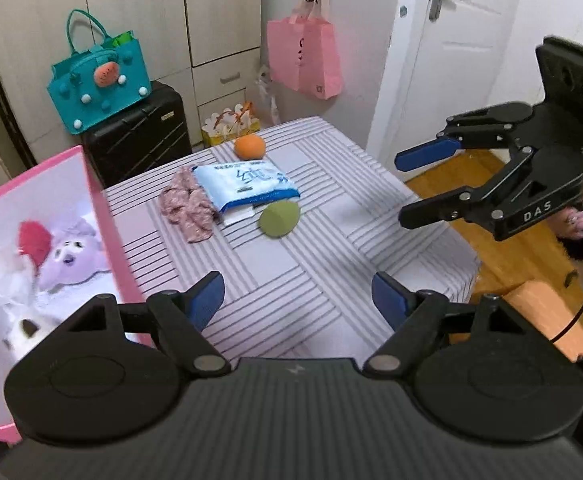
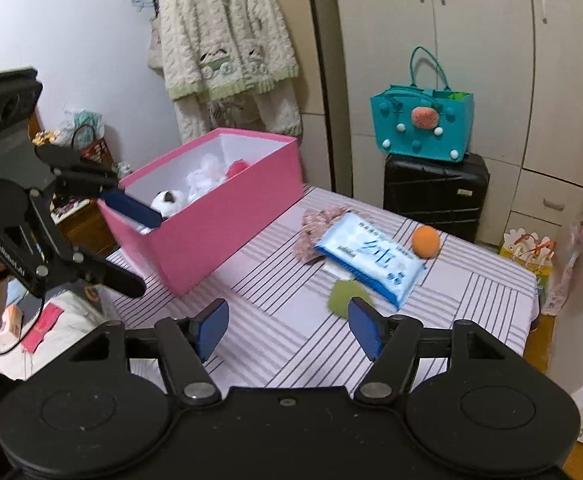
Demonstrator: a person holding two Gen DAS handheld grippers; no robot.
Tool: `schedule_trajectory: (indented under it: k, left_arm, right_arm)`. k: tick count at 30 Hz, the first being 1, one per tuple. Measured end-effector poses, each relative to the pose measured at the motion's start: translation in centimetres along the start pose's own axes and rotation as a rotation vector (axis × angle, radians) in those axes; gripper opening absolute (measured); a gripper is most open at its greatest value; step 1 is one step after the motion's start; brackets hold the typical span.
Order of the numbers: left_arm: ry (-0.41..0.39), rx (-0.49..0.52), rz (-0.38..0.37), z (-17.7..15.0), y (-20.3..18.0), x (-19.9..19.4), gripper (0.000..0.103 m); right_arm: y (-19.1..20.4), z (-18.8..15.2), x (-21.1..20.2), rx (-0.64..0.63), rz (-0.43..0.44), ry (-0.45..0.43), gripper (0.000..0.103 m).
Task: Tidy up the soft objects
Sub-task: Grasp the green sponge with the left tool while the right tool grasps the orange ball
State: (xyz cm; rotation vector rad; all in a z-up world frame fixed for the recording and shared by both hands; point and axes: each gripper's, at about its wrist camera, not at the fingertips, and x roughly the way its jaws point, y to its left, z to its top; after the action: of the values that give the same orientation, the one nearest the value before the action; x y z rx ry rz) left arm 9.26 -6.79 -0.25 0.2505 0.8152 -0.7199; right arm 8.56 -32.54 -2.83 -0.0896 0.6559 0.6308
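**Box partly filled, four soft things waiting**

Left wrist view: the left gripper [image 1: 297,300] is hanging open and empty over the striped table [image 1: 291,272]. The pink box [image 1: 103,216], at left, is already holding plush toys [image 1: 71,256].

Right wrist view: the right gripper [image 2: 287,328] is gaping empty near the green ball [image 2: 343,298]; the floral cloth [image 2: 317,224], wipes pack [image 2: 371,256] and orange ball [image 2: 425,241] are lying farther off, seemingly awaiting boxing. Only here is the hanging cardigan [image 2: 227,40] showing.

Both wrist cams overlook striped table [image 1: 291,264], sharing box [image 2: 211,216]
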Motion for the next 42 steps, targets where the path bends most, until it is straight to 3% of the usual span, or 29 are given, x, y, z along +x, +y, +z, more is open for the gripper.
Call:
schedule_trajectory:
  k: [6, 11, 23, 29, 34, 42]
  left_arm:
    - [-0.125, -0.006, 0.034, 0.1, -0.2, 2.4, 0.081]
    - [-0.181, -0.025, 0.053, -0.1, -0.2, 5.2, 0.081]
    - [-0.209, -0.172, 0.055, -0.7, 0.0, 13.9, 0.080]
    - [-0.232, -0.203, 0.062, -0.7, -0.4, 16.3, 0.080]
    - [-0.235, -0.223, 0.098, -0.5, -0.3, 17.7, 0.080]
    - [-0.222, -0.244, 0.105, -0.5, -0.3, 19.5, 0.077]
  right_arm:
    - [-3.1, -0.7, 1.4, 0.011, -0.027, -0.079, 0.074]
    - [-5.1, -1.2, 3.3, 0.005, -0.119, -0.103, 0.082]
    - [-10.0, 0.6, 7.9, 0.063, -0.121, -0.090, 0.081]
    - [-12.5, 1.8, 11.2, 0.125, -0.047, -0.083, 0.080]
    - [-14.2, 2.2, 14.4, 0.159, -0.006, -0.080, 0.073]
    - [-15.2, 2.7, 18.4, 0.126, -0.063, -0.046, 0.068]
